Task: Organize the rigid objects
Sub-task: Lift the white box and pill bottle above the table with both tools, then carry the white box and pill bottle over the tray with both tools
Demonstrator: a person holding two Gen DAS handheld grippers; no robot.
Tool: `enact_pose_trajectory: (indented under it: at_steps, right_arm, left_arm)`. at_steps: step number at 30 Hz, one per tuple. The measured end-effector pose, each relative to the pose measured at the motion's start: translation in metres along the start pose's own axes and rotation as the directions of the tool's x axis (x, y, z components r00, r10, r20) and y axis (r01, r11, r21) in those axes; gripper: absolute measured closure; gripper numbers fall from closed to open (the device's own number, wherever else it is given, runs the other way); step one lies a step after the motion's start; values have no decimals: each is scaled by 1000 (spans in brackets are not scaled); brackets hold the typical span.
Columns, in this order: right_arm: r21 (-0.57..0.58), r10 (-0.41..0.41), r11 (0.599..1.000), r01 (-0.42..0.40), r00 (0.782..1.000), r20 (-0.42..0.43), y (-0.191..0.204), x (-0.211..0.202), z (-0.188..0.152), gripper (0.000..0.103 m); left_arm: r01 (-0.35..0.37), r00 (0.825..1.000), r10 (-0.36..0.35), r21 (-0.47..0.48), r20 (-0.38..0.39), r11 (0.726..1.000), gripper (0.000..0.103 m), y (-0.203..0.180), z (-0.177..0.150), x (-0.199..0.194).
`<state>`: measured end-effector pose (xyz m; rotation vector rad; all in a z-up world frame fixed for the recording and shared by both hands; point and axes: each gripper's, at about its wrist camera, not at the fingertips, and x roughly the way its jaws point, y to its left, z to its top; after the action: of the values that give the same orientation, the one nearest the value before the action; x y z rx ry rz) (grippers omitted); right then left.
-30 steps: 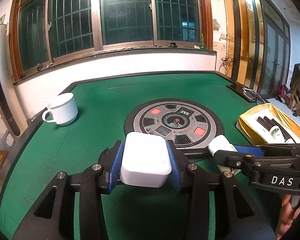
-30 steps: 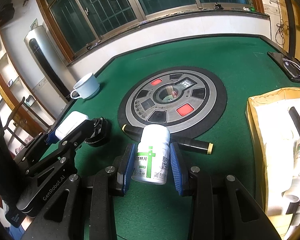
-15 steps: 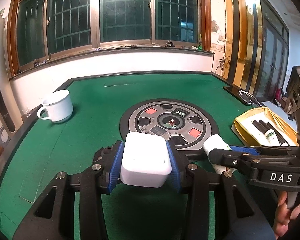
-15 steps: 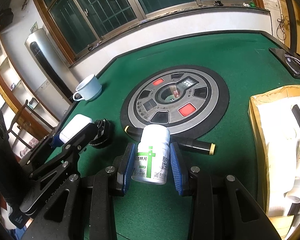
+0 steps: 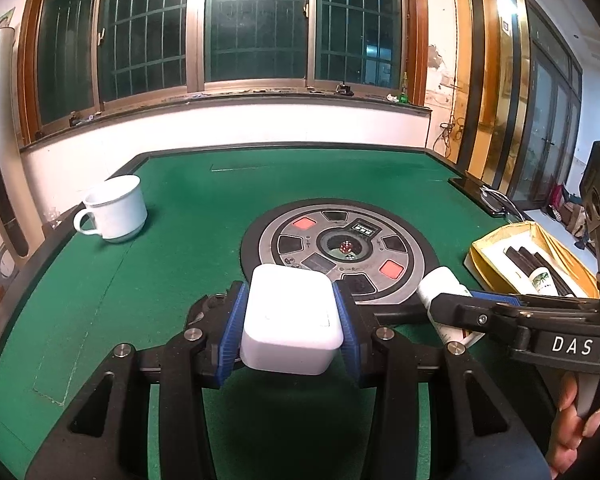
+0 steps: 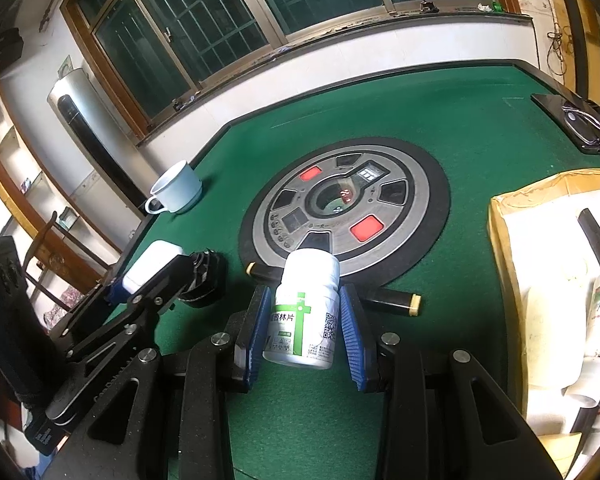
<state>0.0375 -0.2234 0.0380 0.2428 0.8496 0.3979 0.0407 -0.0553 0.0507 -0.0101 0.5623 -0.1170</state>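
My left gripper (image 5: 290,328) is shut on a white rounded box (image 5: 290,316), held above the green table; the box also shows in the right wrist view (image 6: 150,266). My right gripper (image 6: 304,326) is shut on a white pill bottle (image 6: 306,312) with a green cross label; the bottle also shows in the left wrist view (image 5: 444,292). A yellow box (image 6: 500,248) at the right holds white bottles and black tubes; it also shows in the left wrist view (image 5: 484,248).
A black tube with gold ends (image 6: 392,300) lies on the felt beside the round centre panel (image 6: 344,204). A black round object (image 6: 204,280) lies under my left gripper. A white mug (image 5: 114,212) stands at the far left. A phone (image 6: 568,120) lies far right.
Both grippers have lifted a little with their loads and the views have tilted upward slightly. Nothing was let go.
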Motion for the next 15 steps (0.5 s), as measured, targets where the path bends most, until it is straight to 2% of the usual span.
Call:
enact_pose_trajectory:
  at_steps: [7,10,15]
  right_arm:
    - [23,-19,1000,19,1000,15,-7,-5,3,72]
    - [64,19,998,-21,999,29,-9,-15,6,72]
    - [83,27,996,-32,998,54,-10,-40,0,72]
  left_arm:
    - [15,1000,-15,9,-26,1000,62,-11,-3,-7]
    - [39,999,-38,26,-32,999,62,-23,-5,-14]
    - [93,995,-90,61,-49,994,62,-50,-6,-25]
